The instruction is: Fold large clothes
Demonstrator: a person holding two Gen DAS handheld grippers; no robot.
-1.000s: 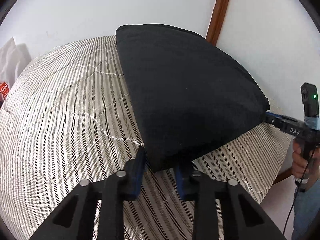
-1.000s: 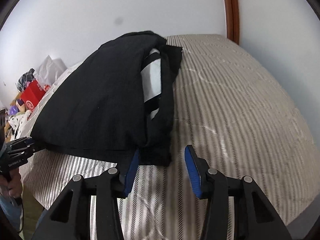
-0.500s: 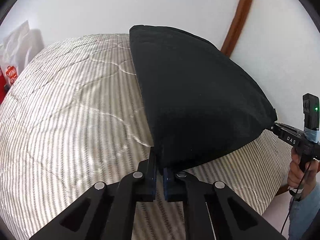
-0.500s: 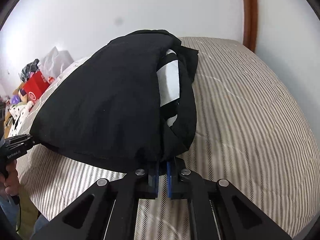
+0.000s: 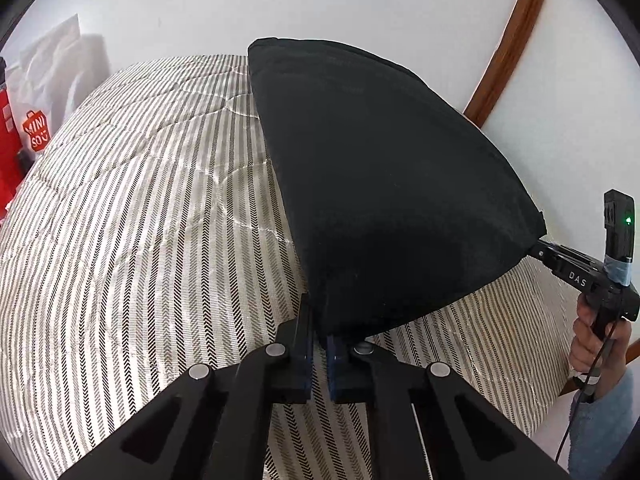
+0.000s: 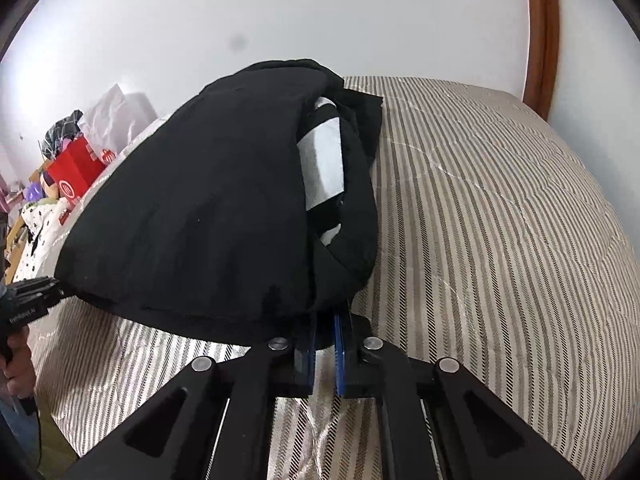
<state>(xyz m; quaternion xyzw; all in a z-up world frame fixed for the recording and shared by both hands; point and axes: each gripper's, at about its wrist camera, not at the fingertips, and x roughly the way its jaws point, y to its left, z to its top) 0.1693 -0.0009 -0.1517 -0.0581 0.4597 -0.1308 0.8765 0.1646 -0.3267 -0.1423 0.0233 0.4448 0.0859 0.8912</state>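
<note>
- My left gripper (image 5: 318, 354) is pinched tight on one near corner of the black garment (image 5: 384, 184); the cloth runs straight in between the blue pads, and the jaws stand almost together.
- My right gripper (image 6: 325, 354) has the other near corner between its blue pads (image 6: 340, 354); its jaws are easing apart a little, yet the fabric sits pressed in the narrow gap and hangs from it.
- The garment is stretched between my two grippers, its near edge raised off the striped bedcover (image 5: 132, 220) while its far end lies on the bed; in the right wrist view it shows as a folded bundle with a white panel (image 6: 324, 160) visible between the black layers.
- In the left wrist view my right gripper appears at the far right edge, gripping its corner, with my right hand (image 5: 600, 344) around the handle and a blue sleeve (image 5: 600, 420) below it; a green light glows on the unit above.
- A white wall (image 6: 320, 12) rises behind the bed; a brown wooden frame (image 5: 516, 28) runs up it; a red shopping bag (image 6: 78, 170) and other clutter sit beyond the bed's left side.
</note>
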